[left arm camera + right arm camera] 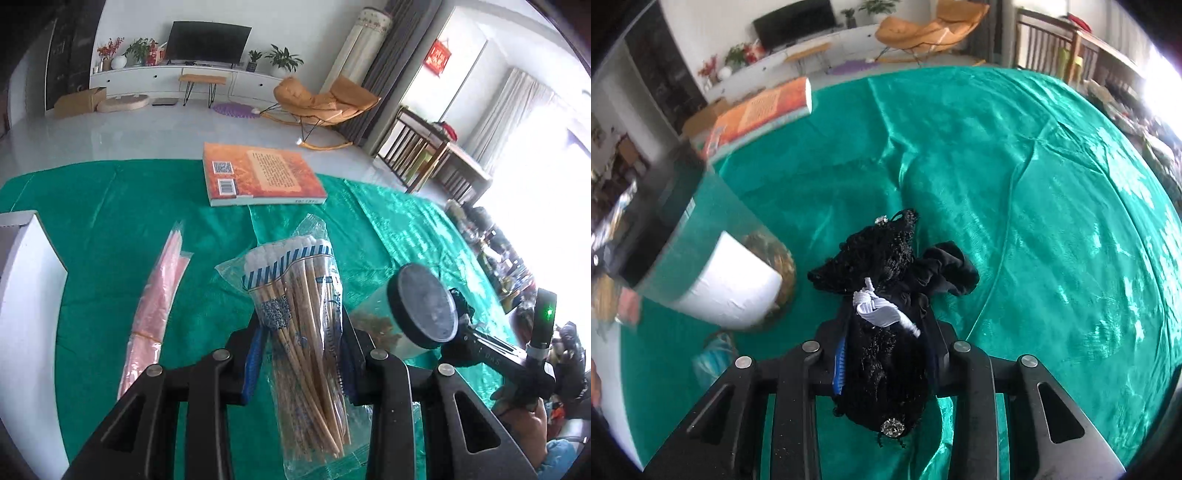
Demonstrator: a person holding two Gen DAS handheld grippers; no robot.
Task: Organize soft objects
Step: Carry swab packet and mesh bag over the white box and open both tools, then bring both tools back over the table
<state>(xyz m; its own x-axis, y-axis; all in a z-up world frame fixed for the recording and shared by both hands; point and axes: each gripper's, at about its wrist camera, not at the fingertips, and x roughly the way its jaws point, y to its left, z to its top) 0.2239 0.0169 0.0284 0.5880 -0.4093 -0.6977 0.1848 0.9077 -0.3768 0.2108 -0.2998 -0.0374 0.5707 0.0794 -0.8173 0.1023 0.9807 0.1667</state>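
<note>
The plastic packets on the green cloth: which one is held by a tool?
The clear bag of cotton swabs is clamped in the left tool. The pink packet lies untouched on the cloth.

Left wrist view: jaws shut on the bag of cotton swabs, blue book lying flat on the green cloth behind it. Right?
Not quite. The book is orange, not blue, as the left wrist view shows. The rest holds: the left gripper has its jaws shut on the bag of cotton swabs, and the book lies flat on the green cloth behind it.
</note>
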